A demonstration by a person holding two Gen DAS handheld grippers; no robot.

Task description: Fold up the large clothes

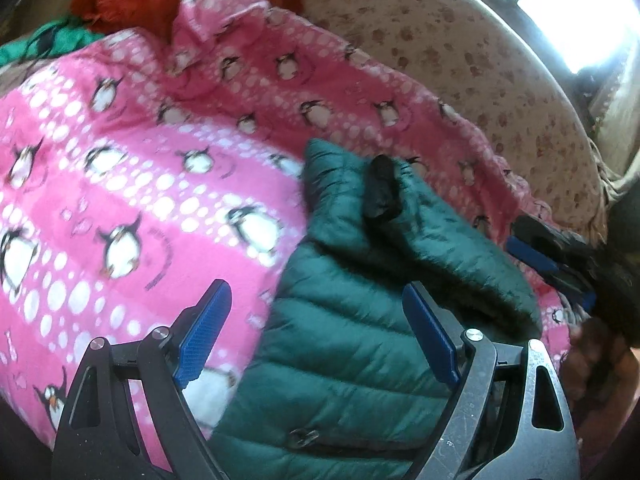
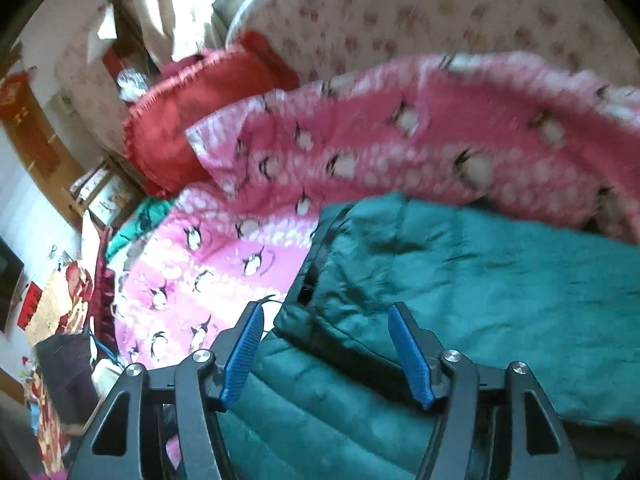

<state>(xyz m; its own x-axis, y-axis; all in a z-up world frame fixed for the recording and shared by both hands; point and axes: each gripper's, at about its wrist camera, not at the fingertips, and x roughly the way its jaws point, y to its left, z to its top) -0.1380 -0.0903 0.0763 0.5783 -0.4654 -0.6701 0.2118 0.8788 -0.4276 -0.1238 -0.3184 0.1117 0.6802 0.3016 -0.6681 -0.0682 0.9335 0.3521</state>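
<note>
Both claws hang over a dark green quilted jacket (image 1: 352,340) that lies on a pink penguin-print blanket (image 1: 120,184). Seen from its own camera, the left claw (image 1: 316,336) stands wide, its blue pads spread well apart above the jacket's quilted body, with nothing pressed between them. A folded sleeve (image 1: 420,236) lies across the jacket toward the far right, ending in a black cuff (image 1: 384,192).

From its own camera, the right claw (image 2: 326,352) is parted too, pads clear of the cloth; a smooth folded flap (image 2: 480,272) of the jacket lies just beyond and under the fingers but is not gripped. In the left camera's view this same claw shows at the right edge, near the sleeve's lower end.

Past the jacket the blanket bunches up in a ridge (image 2: 440,128). A red cushion (image 2: 192,120) with a frilled edge sits at the far left, and a bit of bright green cloth (image 1: 52,40) peeks out beside it. Behind everything runs a pale flower-patterned backrest (image 1: 460,60), with a bright window (image 1: 568,8) at the far right.
</note>
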